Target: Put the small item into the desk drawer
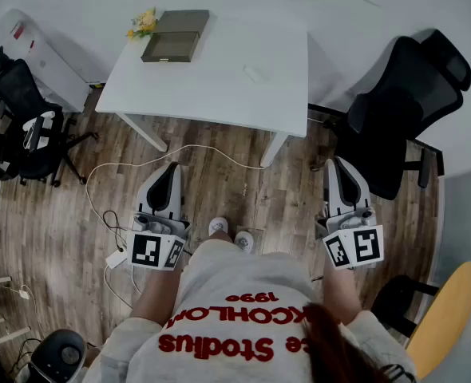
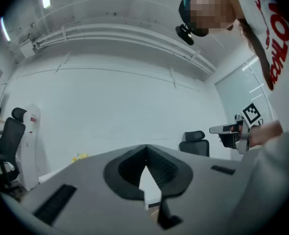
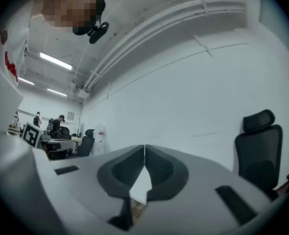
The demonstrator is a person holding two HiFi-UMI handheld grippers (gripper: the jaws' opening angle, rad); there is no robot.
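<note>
A white desk [image 1: 219, 86] stands ahead of me on the wood floor. On its top lies a small pale item [image 1: 254, 73], right of the middle. No drawer shows from above. My left gripper [image 1: 172, 167] and right gripper [image 1: 336, 162] are held close to my body over the floor, well short of the desk, both pointing at it. The left gripper [image 2: 145, 147] has its jaws together with nothing between them. In its own view the right gripper [image 3: 144, 146] is likewise shut and empty.
A grey box [image 1: 176, 35] and yellow flowers [image 1: 143, 24] sit at the desk's far left corner. A black office chair [image 1: 395, 110] stands to the right, more black chairs [image 1: 28, 118] to the left. White cables [image 1: 108, 214] trail over the floor. A round yellow top [image 1: 447, 309] is at bottom right.
</note>
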